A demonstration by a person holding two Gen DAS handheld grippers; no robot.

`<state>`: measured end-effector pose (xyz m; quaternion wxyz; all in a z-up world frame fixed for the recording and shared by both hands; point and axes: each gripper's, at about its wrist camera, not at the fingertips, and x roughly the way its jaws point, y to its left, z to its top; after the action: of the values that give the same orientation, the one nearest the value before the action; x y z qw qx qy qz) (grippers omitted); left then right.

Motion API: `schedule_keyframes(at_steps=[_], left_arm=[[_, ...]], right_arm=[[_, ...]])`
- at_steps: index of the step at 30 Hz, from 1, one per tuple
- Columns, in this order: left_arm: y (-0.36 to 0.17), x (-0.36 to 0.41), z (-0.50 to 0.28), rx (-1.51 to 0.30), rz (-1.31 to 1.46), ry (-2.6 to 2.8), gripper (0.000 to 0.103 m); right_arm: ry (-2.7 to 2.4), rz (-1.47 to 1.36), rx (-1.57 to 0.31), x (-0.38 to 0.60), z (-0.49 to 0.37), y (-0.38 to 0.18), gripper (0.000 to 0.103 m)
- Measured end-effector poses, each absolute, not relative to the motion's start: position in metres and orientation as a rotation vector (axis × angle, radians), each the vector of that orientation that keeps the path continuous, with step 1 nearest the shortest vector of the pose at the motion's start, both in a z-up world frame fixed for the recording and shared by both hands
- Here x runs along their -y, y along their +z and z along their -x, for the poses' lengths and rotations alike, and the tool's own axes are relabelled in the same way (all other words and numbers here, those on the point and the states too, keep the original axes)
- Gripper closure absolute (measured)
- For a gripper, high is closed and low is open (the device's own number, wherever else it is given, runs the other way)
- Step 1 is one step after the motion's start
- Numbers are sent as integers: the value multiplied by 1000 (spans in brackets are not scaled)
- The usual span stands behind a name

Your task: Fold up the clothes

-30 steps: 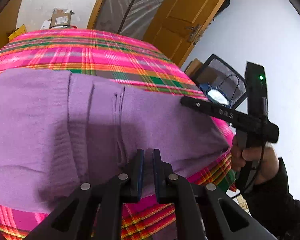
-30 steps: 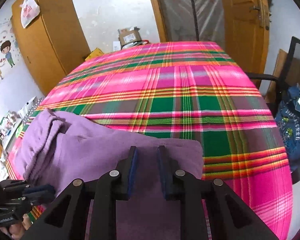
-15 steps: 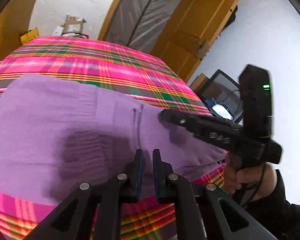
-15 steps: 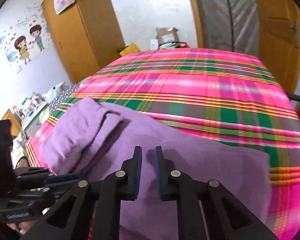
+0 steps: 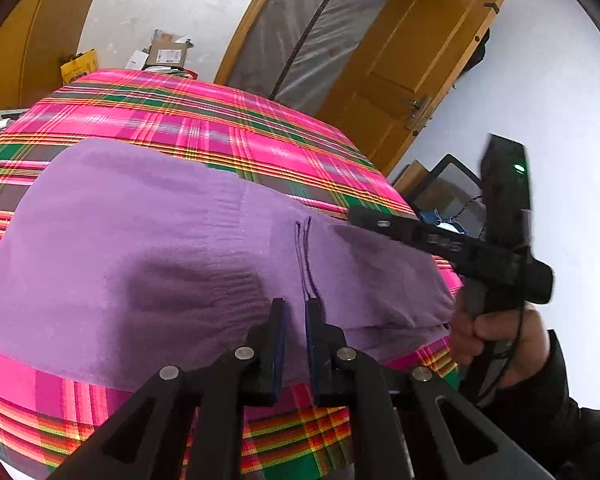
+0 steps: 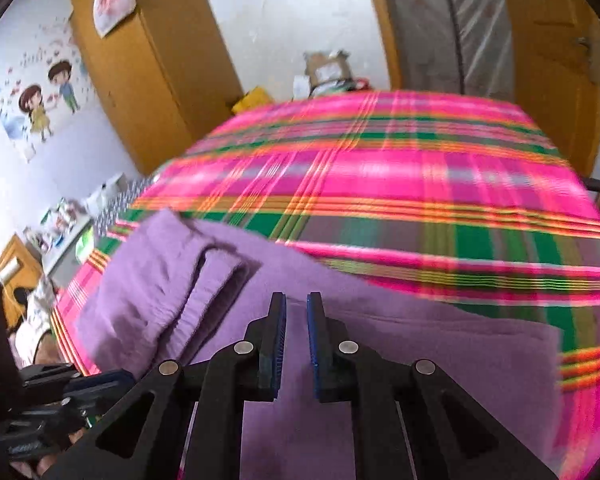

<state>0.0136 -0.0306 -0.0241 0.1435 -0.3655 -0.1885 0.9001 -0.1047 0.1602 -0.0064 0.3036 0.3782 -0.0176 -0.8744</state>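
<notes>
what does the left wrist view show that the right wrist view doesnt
Only the left wrist view: the person's hand gripping the right gripper's black handle, a black mesh chair by the white wall, and dark double stitching on the garment.

Only the right wrist view: a cartoon children wall sticker, a white plastic bag hanging on the tall wooden wardrobe, and the garment's rolled-over edge.

Both: the purple knitted garment on the pink and green plaid cloth, and the wooden door.
</notes>
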Motion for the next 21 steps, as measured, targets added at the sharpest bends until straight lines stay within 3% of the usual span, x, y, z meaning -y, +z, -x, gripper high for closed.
schedule_keyframes(at_steps=[10, 14, 21], left_arm=[[-30, 41, -15, 544, 1056, 2613, 94], [-39, 41, -16, 515, 1029, 2616, 94], [-30, 36, -24, 458, 1037, 2666, 94]], right_arm=[[-2284, -1037, 52, -184, 55, -24, 90], [-2280, -1023, -82, -165, 44, -36, 89], [-2295, -971, -159, -154, 33, -31, 86]])
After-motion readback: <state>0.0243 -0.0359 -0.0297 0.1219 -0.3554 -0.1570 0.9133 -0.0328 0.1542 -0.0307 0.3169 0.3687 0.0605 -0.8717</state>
